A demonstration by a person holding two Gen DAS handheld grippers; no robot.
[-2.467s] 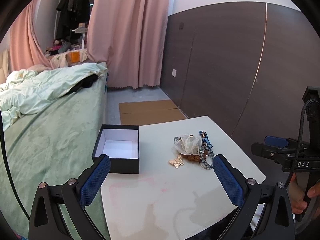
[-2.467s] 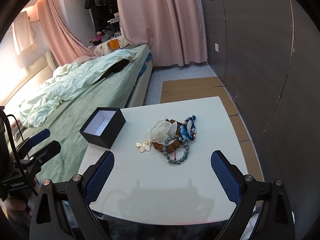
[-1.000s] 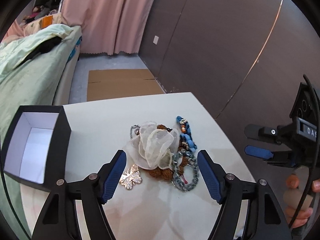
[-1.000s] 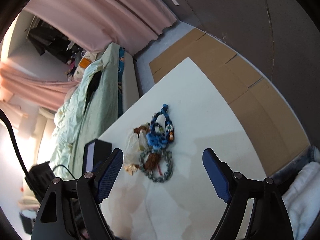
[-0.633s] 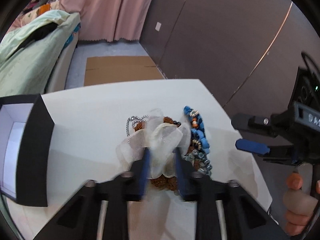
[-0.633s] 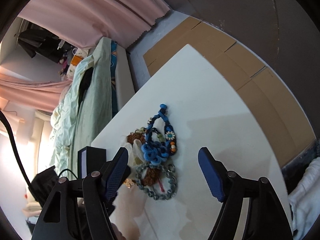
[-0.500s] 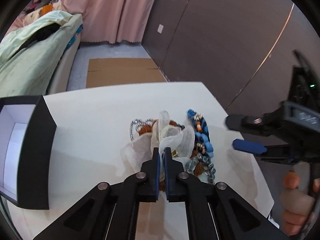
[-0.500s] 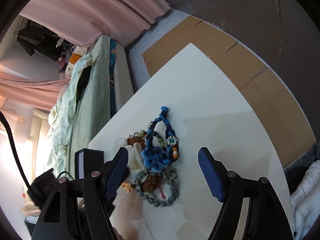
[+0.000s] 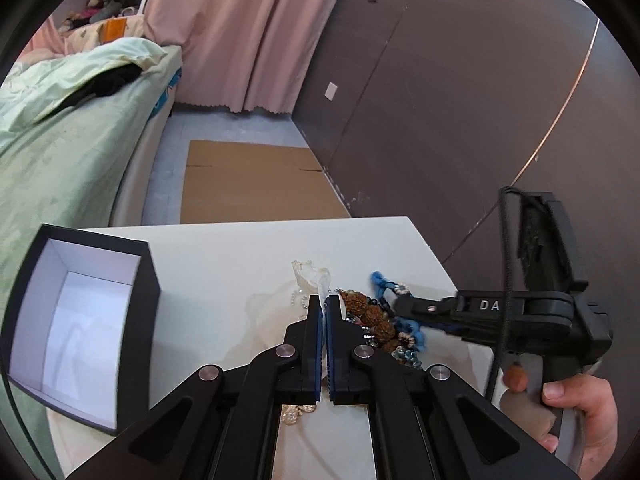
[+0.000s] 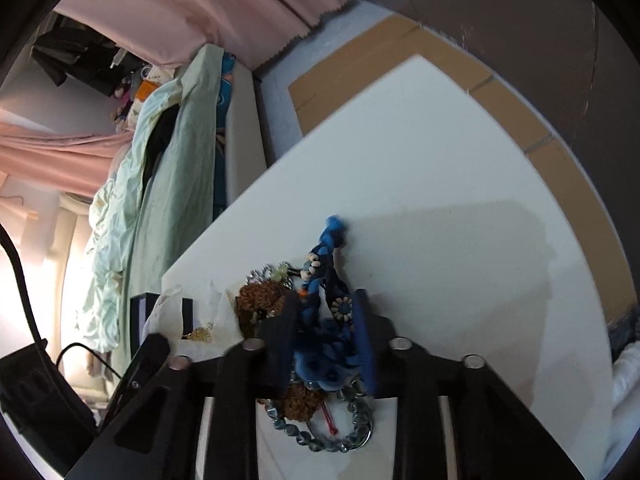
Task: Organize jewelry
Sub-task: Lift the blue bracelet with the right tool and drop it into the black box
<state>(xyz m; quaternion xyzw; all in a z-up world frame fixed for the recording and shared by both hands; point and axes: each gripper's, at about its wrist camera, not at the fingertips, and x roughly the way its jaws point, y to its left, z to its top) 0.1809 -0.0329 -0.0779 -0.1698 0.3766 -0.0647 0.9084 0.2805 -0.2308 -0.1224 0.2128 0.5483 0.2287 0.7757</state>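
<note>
Left gripper (image 9: 323,307) pinches the sheer white pouch (image 9: 314,280); right gripper (image 10: 326,320) closes around the blue braided bracelet (image 10: 326,252), black box (image 9: 80,320) left of both.

Black left tongs (image 9: 324,308) with blue pads and silver screws; right tongs (image 10: 325,320) alike, marked "DA", cabled; bare-skinned hand (image 9: 576,416).

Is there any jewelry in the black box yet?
No, the box shows only its bare white inside, and the jewelry is on the table.
</note>
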